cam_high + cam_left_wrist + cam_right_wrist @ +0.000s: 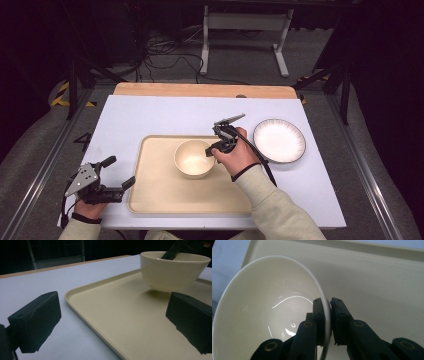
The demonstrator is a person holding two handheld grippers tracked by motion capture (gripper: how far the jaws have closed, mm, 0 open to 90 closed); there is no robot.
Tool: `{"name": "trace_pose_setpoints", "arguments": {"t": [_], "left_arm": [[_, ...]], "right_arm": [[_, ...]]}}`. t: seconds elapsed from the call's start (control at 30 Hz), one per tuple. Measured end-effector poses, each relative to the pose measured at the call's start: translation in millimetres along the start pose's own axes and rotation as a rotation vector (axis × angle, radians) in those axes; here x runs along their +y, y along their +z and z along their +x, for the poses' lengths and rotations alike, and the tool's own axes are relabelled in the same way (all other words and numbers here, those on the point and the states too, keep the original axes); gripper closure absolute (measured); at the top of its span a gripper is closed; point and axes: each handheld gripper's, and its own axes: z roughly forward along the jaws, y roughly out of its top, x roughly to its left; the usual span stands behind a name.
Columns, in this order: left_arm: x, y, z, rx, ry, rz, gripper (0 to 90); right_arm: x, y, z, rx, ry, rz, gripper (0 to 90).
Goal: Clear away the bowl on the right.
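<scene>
— How many dishes are on the table?
— Two: one cream bowl (194, 158) and one white plate with a dark rim (279, 140).
— And trays?
— One beige tray (155, 192), lying on the one white table (150, 115).
— Grippers?
— Two, a left gripper (117, 172) and a right gripper (210, 150), one in each of the person's two hands.
— Anything behind?
— One white frame stand (245, 30) on the floor and one wooden strip (200, 90) along the table's far edge.
</scene>
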Motion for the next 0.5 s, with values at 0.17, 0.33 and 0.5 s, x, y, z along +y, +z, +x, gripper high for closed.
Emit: {"name": "trace_pose_setpoints", "arguments": {"t": [0.17,0.33,0.5], "left_arm": [[0.0,0.0,0.0,0.000,0.000,0.000,0.6],[0.0,-0.1,0.0,-0.001,0.000,0.000,0.6],[0.0,-0.1,0.0,-0.001,0.000,-0.001,0.6]], "right_arm": [[-1.1,6.7,-0.5,-0.010,-0.009,0.008,82.6],[-1.6,9.6,0.0,-0.015,-0.010,0.012,82.6],[-1.9,13.3,-1.2,-0.023,-0.013,0.017,82.6]]}}
